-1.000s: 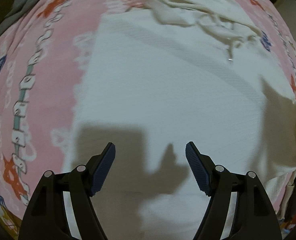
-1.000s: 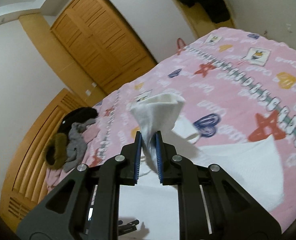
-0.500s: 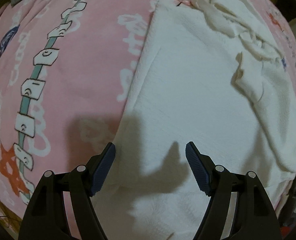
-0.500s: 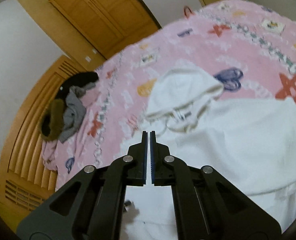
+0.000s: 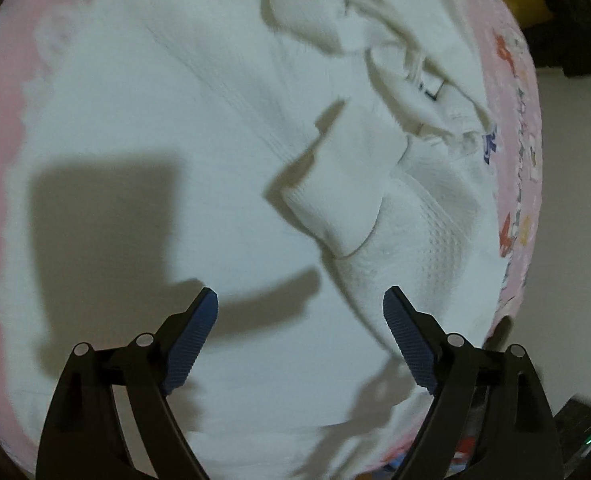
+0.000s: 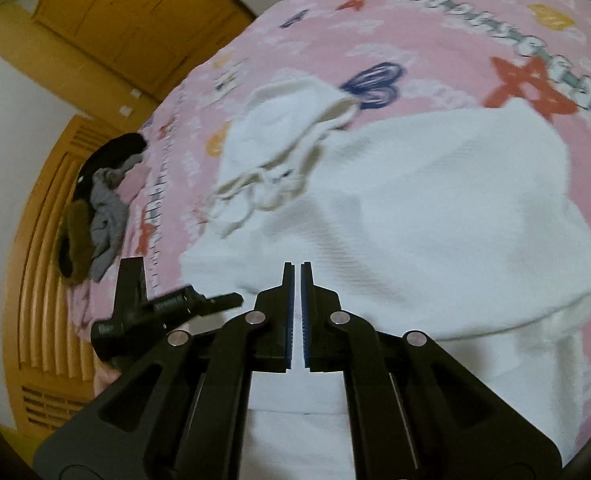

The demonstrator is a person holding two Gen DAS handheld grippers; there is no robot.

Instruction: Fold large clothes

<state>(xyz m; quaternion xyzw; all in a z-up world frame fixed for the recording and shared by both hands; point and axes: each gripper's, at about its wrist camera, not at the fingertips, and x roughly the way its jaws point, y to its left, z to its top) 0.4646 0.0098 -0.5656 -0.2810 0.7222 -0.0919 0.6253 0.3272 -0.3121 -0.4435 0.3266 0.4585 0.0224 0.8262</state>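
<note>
So the white hoodie (image 6: 435,208) is spread flat over the pink patterned bedspread (image 6: 455,32), hood (image 6: 291,116) bunched up at the far end with its drawstrings trailing, though that whole bit is pretty smeared with motion blur so I can't make out the cords properly. The left gripper (image 5: 299,316) hangs over the body of the hoodie with its jaws wide and opening further, nothing between the blue pads, just cloth and shadow underneath. From its camera one sleeve (image 5: 335,196) lies folded across the chest, cuff end pointing back toward the gripper, and there's a small label (image 5: 431,88) near the neck I can't read. The lower hem runs out of frame on both views, so no idea how neat that edge is. The right gripper (image 6: 297,312) has its fingers pressed nearly together, only a sliver of gap, and it's got hold of nothing. Over by the wooden headboard (image 6: 35,280) there's a heap of dark and grey clothes (image 6: 95,208), too blurry to tell what's what.
</note>
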